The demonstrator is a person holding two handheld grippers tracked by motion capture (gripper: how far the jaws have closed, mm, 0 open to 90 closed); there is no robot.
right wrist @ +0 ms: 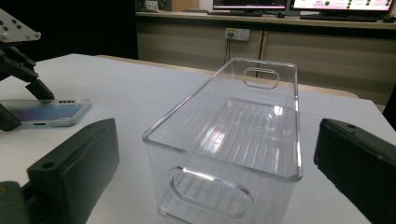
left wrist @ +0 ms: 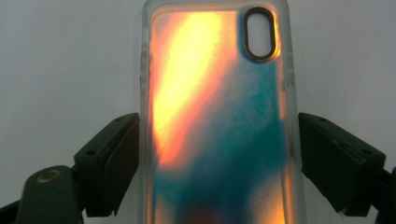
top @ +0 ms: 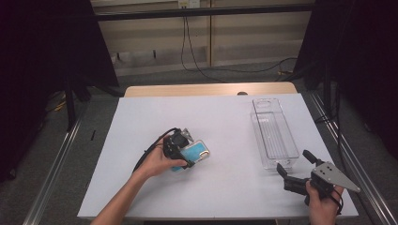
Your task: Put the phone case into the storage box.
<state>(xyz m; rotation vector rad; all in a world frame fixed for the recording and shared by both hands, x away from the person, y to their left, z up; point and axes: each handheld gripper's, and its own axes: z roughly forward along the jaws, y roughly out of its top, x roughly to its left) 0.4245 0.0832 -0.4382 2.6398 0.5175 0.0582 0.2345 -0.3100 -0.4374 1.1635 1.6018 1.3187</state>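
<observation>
A phone case with a teal and orange back lies flat on the white table, left of centre. My left gripper holds it by its long sides. In the left gripper view both black pads press on the edges of the case, camera hole at the far end. My right gripper sits at the front right, open, pointing at the near end of a clear plastic bin. In the right gripper view its jaws stand wide apart, with the bin beyond them and the case at far left.
The bin is long, open-topped and empty, with handle cut-outs at both ends. The left gripper shows at the left edge of the right gripper view. Dark curtains flank the table, a metal rail runs along its right side, and cables lie on the floor behind.
</observation>
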